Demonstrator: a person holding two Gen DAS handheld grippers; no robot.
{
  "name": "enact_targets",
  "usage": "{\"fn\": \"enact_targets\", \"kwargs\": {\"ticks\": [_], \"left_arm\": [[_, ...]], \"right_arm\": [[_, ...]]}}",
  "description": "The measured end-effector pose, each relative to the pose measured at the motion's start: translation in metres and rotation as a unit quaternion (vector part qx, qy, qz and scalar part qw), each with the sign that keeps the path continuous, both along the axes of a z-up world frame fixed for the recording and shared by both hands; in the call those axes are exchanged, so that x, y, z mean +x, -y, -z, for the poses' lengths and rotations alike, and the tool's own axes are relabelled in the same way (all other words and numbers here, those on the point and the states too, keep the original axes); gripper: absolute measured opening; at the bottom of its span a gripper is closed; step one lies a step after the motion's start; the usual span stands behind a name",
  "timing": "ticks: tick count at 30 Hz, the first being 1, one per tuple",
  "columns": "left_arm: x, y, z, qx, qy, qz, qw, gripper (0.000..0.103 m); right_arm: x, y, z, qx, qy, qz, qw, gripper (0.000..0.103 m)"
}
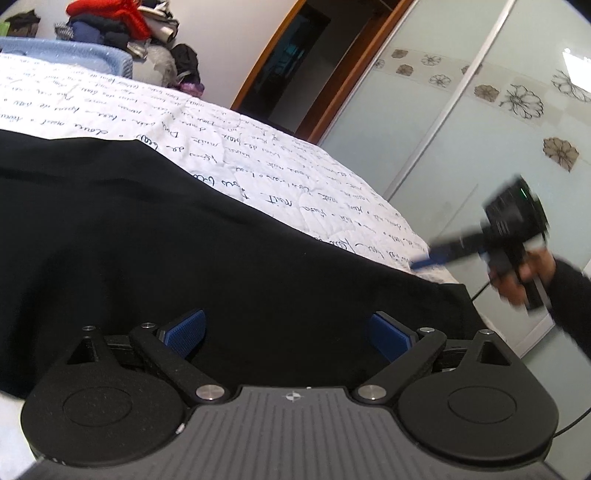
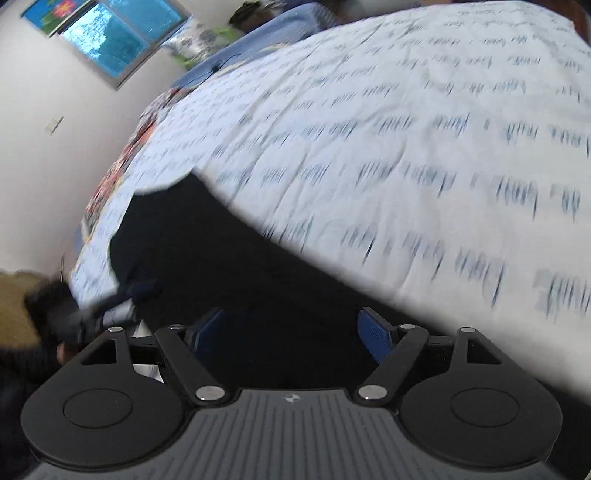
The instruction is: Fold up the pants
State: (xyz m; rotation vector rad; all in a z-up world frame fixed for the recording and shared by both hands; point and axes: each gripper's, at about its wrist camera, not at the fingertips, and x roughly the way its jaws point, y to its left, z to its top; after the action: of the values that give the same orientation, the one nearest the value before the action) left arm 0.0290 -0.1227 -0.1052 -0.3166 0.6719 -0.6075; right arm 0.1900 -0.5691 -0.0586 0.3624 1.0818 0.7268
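the room comes first: a pale wall with a blue-tinted window (image 2: pixel 110 37) high up in the right wrist view, and in the left wrist view a sliding wardrobe (image 1: pixel 461 122) with frosted panels and a band of flower prints, beside a wood-framed doorway (image 1: pixel 295 66) opening onto a dark space.

the bed (image 1: pixel 258 147) fills most of both views, covered by a white quilted spread printed all over with dark handwriting (blurred in the right wrist view). at its far end lies a light blue blanket (image 1: pixel 74 55), and behind that a heap of clothes (image 1: pixel 122 26) with something red on top.

the black pants (image 1: pixel 166 240) lie spread flat across the near part of the bed, one edge running diagonally across the spread, and they reach right under both cameras.

the left gripper (image 1: pixel 288 332) hovers over the black cloth with its blue pads wide apart and nothing pinched between them. the right gripper (image 2: pixel 291 336) also stands open above the pants, its pads clear of the fabric. from the left wrist view the right tool appears off the bed's edge, blurred, held in a hand (image 1: pixel 517 280) with a dark sleeve.
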Motion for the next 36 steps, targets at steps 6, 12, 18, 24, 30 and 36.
{"fn": "enact_targets", "kwargs": {"ticks": [6, 12, 18, 24, 30, 36], "left_arm": [[-0.003, 0.001, 0.005, -0.001, 0.012, 0.004, 0.9999, 0.101], [0.001, -0.002, 0.008, -0.018, 0.007, 0.005, 0.9998, 0.102], [0.001, 0.001, 0.006, -0.008, 0.008, 0.004, 0.9999, 0.102], [0.001, 0.004, 0.007, 0.003, 0.010, 0.002, 0.9999, 0.102], [0.002, 0.006, 0.007, 0.010, 0.011, 0.001, 0.9999, 0.102], [0.003, 0.007, 0.007, 0.014, 0.012, 0.001, 0.9998, 0.102]], "right_arm": [[0.045, -0.003, 0.013, -0.022, -0.078, -0.126, 0.989, 0.079], [0.036, 0.028, 0.020, -0.030, -0.132, -0.145, 0.980, 0.078], [0.026, 0.066, 0.022, -0.022, -0.165, -0.147, 0.975, 0.078], [0.021, 0.073, 0.022, -0.011, -0.170, -0.160, 0.972, 0.078], [0.015, 0.060, 0.013, 0.008, -0.158, -0.193, 0.968, 0.079], [0.012, 0.034, 0.013, 0.023, -0.147, -0.232, 0.961, 0.079]]}}
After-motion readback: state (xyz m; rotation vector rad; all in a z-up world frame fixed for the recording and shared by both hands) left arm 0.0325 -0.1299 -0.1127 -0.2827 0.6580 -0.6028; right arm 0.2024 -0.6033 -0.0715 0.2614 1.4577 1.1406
